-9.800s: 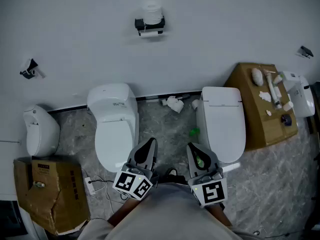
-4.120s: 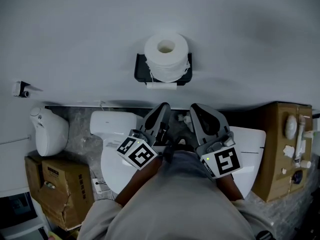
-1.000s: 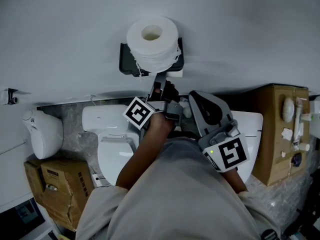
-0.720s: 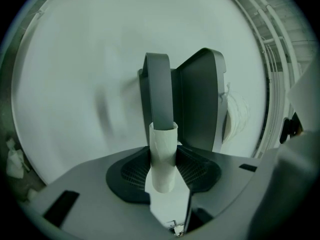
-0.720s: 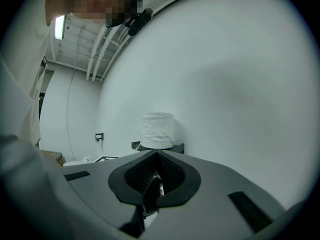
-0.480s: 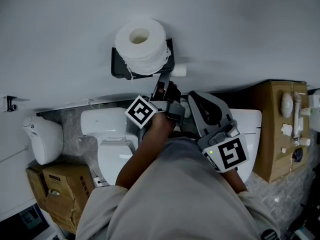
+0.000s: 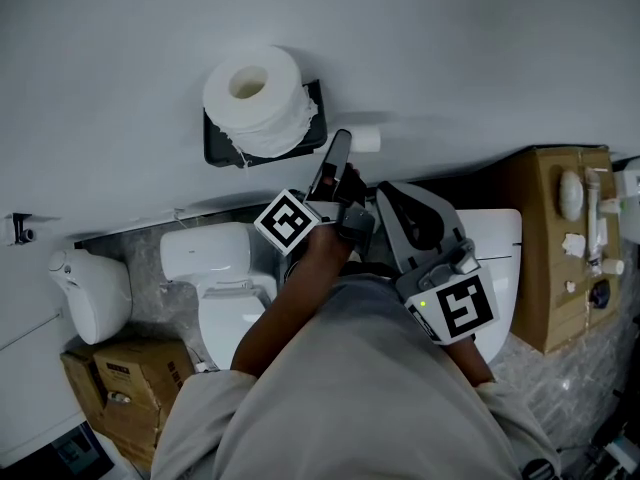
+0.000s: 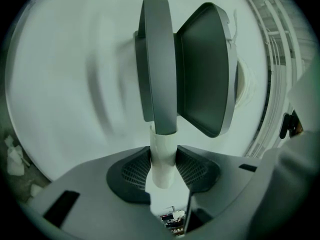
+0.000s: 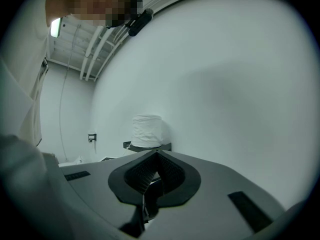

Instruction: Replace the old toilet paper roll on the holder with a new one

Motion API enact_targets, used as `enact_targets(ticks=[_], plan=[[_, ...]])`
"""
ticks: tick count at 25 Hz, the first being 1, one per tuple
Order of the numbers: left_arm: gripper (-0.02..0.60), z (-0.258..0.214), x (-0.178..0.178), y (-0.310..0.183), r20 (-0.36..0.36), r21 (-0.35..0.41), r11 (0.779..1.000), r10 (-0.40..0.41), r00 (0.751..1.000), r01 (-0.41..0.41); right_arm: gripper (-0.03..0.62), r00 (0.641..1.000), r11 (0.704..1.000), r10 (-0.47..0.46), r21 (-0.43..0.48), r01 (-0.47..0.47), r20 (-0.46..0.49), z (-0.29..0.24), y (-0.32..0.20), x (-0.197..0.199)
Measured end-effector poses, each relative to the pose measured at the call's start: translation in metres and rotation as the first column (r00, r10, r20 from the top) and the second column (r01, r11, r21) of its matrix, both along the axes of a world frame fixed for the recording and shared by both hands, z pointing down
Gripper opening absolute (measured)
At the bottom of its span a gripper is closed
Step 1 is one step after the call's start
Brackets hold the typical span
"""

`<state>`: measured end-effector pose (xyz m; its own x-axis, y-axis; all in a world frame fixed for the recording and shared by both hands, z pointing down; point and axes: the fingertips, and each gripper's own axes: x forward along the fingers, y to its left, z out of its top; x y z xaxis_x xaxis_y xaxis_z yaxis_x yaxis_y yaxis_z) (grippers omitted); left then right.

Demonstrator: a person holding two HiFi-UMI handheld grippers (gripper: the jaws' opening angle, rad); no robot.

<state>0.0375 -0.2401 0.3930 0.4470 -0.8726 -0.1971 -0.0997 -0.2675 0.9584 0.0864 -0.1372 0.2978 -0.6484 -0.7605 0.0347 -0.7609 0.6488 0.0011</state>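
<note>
The right claw [image 9: 155,166] is held close in front of the person's body, its jaws closed together on nothing. Beyond it the left claw [image 7: 341,156] reaches to the wall and grips the bare cardboard tube [image 7: 365,140], one pad on each side. In the left gripper view the tube's far end still sleeves the holder's grey bar [image 8: 157,59], so how far it is on cannot be told. The black holder [image 7: 215,153] is fixed to the wall, and the full new roll [image 7: 250,96] stands upright on its top shelf. Below, the person's arm covers part of one toilet [image 7: 215,268]. Small items on the cardboard box [image 7: 545,268] are too small to name.
</note>
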Motion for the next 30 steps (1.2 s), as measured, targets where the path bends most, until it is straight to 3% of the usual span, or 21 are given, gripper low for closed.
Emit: enact_targets(ticks=[16, 20, 27, 30], plan=[[0.158, 0.004, 0.041, 0.013, 0.098, 0.019, 0.993, 0.110, 0.989, -0.112, 0.015, 0.997, 0.997, 0.076, -0.011, -0.076, 0.008, 0.003, 0.011, 0.028], [0.158, 0.016, 0.038, 0.022, 0.173, -0.011, 0.994, 0.108, 0.979, -0.108, 0.015, 0.998, 0.998, 0.069, -0.015, -0.069, 0.011, 0.005, 0.015, 0.028], [0.156, 0.015, 0.027, 0.040, 0.259, -0.001, 0.995, 0.096, 0.961, -0.099, 0.015, 1.000, 0.999, 0.026, -0.019, -0.025, 0.016, 0.006, 0.020, 0.015], [0.156, 0.014, 0.017, 0.047, 0.335, 0.019, 0.996, 0.079, 0.939, -0.090, 0.015, 1.000, 1.000, 0.003, -0.021, -0.003, 0.018, 0.008, 0.021, 0.008]])
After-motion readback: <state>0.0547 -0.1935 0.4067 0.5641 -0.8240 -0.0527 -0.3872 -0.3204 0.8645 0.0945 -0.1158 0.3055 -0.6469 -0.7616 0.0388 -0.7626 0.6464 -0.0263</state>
